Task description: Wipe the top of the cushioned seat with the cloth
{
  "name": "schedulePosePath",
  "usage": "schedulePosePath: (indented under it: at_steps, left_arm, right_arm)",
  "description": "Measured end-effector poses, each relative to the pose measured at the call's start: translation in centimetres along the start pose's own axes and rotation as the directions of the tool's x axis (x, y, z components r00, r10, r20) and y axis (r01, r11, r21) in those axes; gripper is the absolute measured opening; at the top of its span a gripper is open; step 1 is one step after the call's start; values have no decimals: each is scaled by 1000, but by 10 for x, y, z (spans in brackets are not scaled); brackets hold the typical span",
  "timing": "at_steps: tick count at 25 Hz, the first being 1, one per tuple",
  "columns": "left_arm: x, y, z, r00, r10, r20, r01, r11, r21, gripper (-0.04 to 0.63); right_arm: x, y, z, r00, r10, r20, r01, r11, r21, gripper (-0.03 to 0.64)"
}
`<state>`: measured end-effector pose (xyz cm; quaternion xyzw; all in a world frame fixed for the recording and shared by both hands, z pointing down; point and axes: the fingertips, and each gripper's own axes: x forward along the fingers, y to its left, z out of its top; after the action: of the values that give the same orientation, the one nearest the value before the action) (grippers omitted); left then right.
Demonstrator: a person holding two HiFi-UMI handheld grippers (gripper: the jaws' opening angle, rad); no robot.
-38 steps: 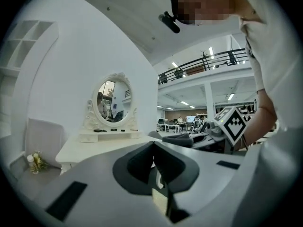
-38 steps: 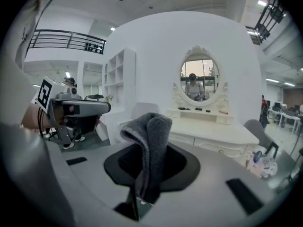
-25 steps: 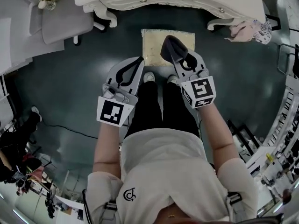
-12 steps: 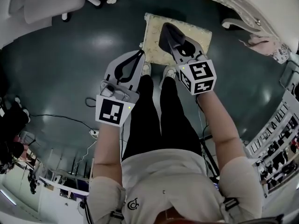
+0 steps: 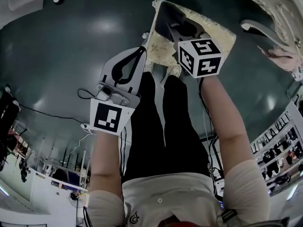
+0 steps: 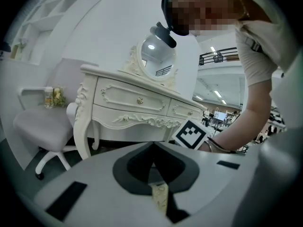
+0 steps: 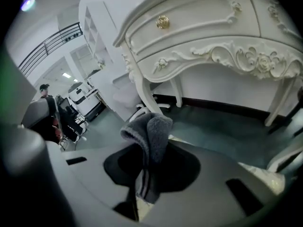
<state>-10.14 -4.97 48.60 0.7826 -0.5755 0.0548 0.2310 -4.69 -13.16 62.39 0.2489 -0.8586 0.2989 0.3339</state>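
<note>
The right gripper [image 5: 176, 28] reaches out toward 12 o'clock in the head view, over the cushioned seat [image 5: 221, 33]. The seat is a cream, patterned pad on the dark green floor [image 5: 85, 41], just past the person's shoes [image 5: 174, 71]. The right gripper's fingers are clamped on a dark grey cloth [image 5: 165, 17]. In the right gripper view the cloth [image 7: 150, 132] bulges up in a folded lump between the fingers [image 7: 213, 174] and trails down through the gap between them. The cloth sits over the seat's corner at about 11 o'clock, but no view shows whether it presses on the fabric. A strip of the seat [image 7: 258, 173] shows at 4 o'clock in the right gripper view.

The left gripper [image 5: 140, 52] hangs at 11 o'clock from the person's knees, beside the seat's near-left edge. Its fingers [image 6: 94, 183] are closed together with nothing between them. A sliver of the cream seat [image 6: 159, 198] shows through the slot behind the tips.

Beyond both grippers stands a white carved dressing table [image 6: 135, 103] with an oval mirror [image 6: 155, 56] on top. A pale chair [image 6: 41, 126] stands at 9 o'clock in the left gripper view.
</note>
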Motion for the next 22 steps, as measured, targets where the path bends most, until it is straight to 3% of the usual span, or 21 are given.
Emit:
schedulePosePath:
  at_steps: [4, 12, 22]
  left_arm:
    - [6, -3, -18, 1000, 15, -10, -15, 1000, -13, 14]
    - [18, -22, -30, 1000, -7, -21, 6, 1000, -10, 14]
    - [33, -39, -32, 999, -46, -25, 45, 999, -27, 14]
  right_arm:
    - [25, -11, -24, 999, -3, -40, 4, 1000, 17, 78]
    - [34, -19, -24, 999, 7, -53, -12, 996, -93, 87]
    - [16, -44, -32, 997, -36, -62, 32, 997, -67, 92]
